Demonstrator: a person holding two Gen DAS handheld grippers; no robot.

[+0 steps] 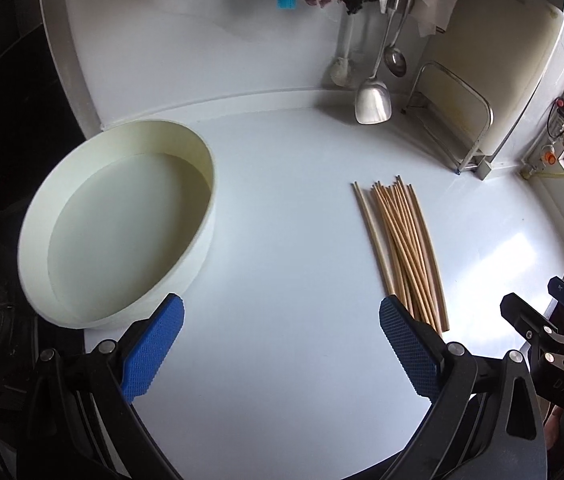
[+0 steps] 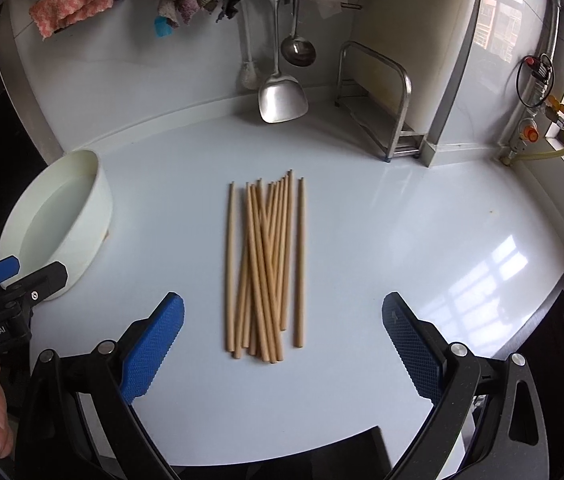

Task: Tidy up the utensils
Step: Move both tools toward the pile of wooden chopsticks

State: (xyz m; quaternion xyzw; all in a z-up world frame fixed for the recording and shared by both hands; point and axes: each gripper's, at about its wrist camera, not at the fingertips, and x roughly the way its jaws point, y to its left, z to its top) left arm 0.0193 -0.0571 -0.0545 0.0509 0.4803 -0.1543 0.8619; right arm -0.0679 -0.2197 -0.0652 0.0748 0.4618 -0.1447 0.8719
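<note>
The white desk [image 2: 362, 248] is carrying everything, and its surface is lying bare between the things on it. A round white basin [image 1: 122, 216] is sitting toward the desk's left edge, well apart from the rest. Along the back edge a metal rack [image 2: 382, 100] is standing near the right back corner, with a steel spatula [image 2: 282, 96] and a ladle [image 2: 298, 50] hanging beside it against the wall, the spatula's blade reaching down to the desk. Cloths [image 2: 78, 0] are hanging higher up, clear of the desk.

The bundle of wooden chopsticks [image 2: 268, 268] is lying flat in the middle of the desk, the sticks running front to back and crossing one another loosely; one stick on each side is lying slightly apart from the bunch.

The right gripper [image 2: 282, 320] is hovering with its blue fingers [image 2: 154, 344] spread wide and holding nothing; the near ends of the chopsticks are lying between the fingertips, touching neither. The left gripper [image 1: 280, 320] is also standing wide open and empty over bare desk, the basin just beyond its left finger and the chopsticks' near ends behind its right finger [image 1: 406, 344].
</note>
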